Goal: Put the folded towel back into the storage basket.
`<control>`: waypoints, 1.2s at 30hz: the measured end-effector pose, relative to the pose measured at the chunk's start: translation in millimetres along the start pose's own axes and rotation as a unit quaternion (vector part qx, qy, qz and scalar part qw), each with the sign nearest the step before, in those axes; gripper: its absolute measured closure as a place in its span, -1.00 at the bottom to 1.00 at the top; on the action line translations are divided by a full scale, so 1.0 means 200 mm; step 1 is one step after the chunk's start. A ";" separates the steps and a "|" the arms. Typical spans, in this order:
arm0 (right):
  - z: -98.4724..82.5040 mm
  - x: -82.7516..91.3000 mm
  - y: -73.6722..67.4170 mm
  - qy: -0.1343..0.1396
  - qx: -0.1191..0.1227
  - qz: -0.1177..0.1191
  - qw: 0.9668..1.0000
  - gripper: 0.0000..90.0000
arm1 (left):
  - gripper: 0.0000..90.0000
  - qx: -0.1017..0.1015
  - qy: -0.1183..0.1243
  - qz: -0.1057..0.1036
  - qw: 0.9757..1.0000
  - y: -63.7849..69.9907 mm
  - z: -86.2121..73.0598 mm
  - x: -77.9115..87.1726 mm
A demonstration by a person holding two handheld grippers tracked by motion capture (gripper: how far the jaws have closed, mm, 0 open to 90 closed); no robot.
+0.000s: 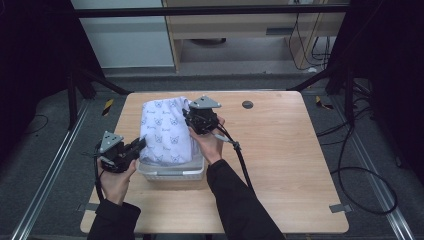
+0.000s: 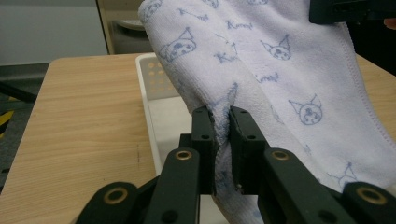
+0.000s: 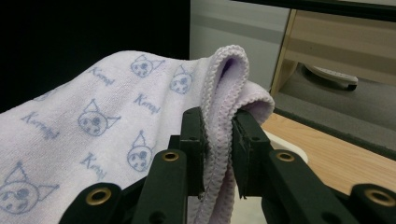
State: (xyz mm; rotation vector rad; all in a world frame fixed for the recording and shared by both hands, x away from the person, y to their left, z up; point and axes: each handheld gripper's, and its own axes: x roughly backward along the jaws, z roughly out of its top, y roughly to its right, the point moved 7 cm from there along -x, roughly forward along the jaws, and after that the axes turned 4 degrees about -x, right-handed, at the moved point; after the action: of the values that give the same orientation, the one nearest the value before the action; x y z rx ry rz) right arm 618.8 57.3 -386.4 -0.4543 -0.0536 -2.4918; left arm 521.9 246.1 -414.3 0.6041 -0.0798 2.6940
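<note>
Towel pinched at two edges above basket

Left gripper [image 2: 222,122]: black jaws clamped on a bunched fold of the towel [image 2: 261,70], terry pile, pale lilac with blue cat-face print and script. Right gripper [image 3: 218,122]: jaws closed on a doubled hem with overlock stitching. In the high view the towel [image 1: 167,131] hangs spread between left gripper [image 1: 137,146] and right gripper [image 1: 192,120], draped over a white perforated plastic basket [image 1: 172,174]. Basket sits on the light wood-grain worktop [image 1: 280,150], towards its left half.

The towel [image 2: 280,79] is soft, nubbly terry cloth with stitched hems. The basket [image 1: 172,172] looks like matt white plastic; the table [image 1: 280,150] shows smooth wood grain.
</note>
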 end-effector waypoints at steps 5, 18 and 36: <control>-0.03 -0.03 0.01 -0.006 -0.003 -0.002 1.000 0.69 | 0.79 -0.006 -0.005 0.002 1.000 0.00 -0.01 -0.02; -0.13 -0.10 0.04 -0.024 -0.014 -0.010 1.000 0.69 | 0.79 -0.012 -0.037 0.007 0.999 0.00 -0.09 -0.11; -0.27 -0.18 0.08 -0.055 -0.020 -0.019 0.998 0.68 | 0.79 -0.022 -0.069 0.015 0.997 0.00 -0.18 -0.20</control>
State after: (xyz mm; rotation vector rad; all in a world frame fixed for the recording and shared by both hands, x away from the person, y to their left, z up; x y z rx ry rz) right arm 638.1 57.4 -449.7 -0.6113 -0.0575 -2.5075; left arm 540.1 237.3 -463.9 0.7804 -0.1854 2.6685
